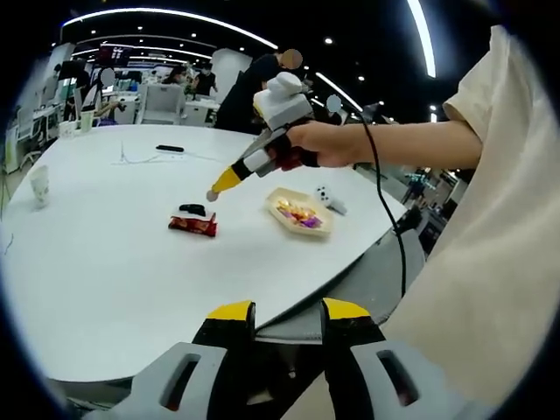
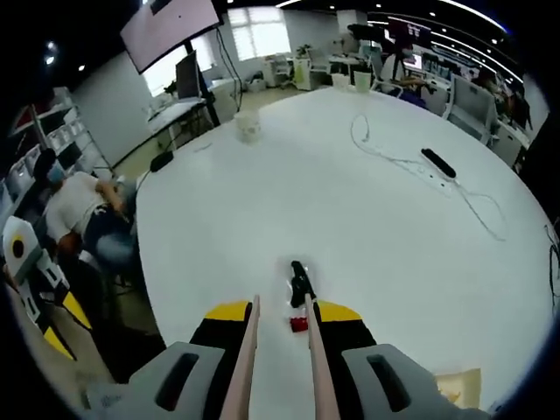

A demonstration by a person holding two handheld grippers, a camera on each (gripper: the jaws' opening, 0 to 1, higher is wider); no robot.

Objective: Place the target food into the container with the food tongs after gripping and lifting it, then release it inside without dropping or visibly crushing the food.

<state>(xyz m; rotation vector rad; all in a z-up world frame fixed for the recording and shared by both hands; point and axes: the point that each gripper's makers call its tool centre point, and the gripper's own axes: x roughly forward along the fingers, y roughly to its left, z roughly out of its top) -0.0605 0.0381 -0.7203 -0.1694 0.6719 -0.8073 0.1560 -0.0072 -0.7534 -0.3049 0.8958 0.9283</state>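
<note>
Your left tool (image 1: 278,313) is open and holds nothing, low by the surface (image 1: 105,262) edge. Your right tool (image 2: 280,350) grips the tongs (image 2: 308,372), still apart. The red snack (image 2: 299,325) lies just past their tips. Squeeze too hard and it squashes; too soft and it falls before the tray (image 1: 299,213).
</note>
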